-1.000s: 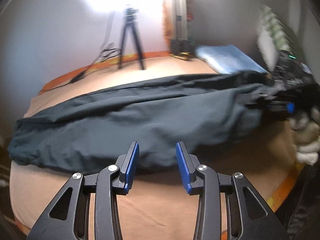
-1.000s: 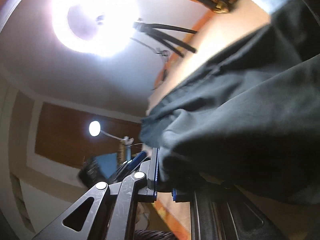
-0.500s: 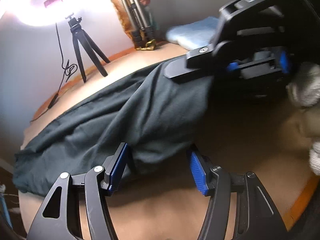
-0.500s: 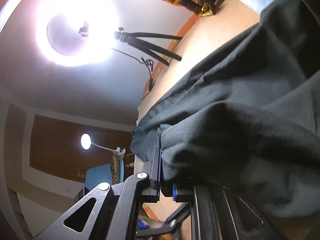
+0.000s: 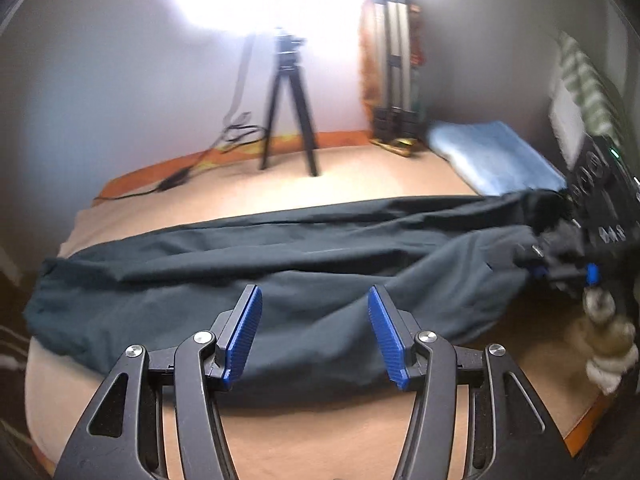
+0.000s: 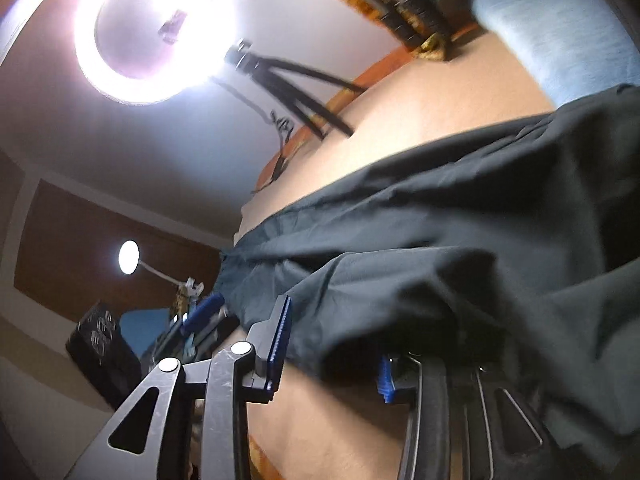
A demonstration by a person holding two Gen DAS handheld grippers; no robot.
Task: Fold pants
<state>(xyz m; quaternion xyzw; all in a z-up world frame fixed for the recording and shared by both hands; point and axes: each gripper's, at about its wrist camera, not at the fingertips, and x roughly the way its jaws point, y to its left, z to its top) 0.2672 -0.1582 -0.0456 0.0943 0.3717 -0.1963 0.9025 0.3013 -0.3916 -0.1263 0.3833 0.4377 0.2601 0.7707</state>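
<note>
Dark pants (image 5: 280, 264) lie stretched across the tan bed, folded lengthwise, one end at the left and the other at the right. My left gripper (image 5: 316, 332) is open at the pants' near edge, its blue pads either side of the cloth without pinching it. My right gripper (image 6: 332, 344) is open at the right end of the pants (image 6: 460, 248); the cloth drapes over its right finger. It shows in the left wrist view (image 5: 560, 272) at the right end of the pants.
A black tripod (image 5: 288, 108) with a bright ring light stands at the bed's far side, with cables beside it. A folded light blue cloth (image 5: 492, 156) lies at the far right. A folded stand (image 5: 394, 68) leans on the wall. The bed's (image 5: 320, 432) orange edge runs near right.
My right gripper has opened and released the pants end it was shut on. The left gripper pulled back from the cloth and levelled; the pants lie flatter on the bed.
</note>
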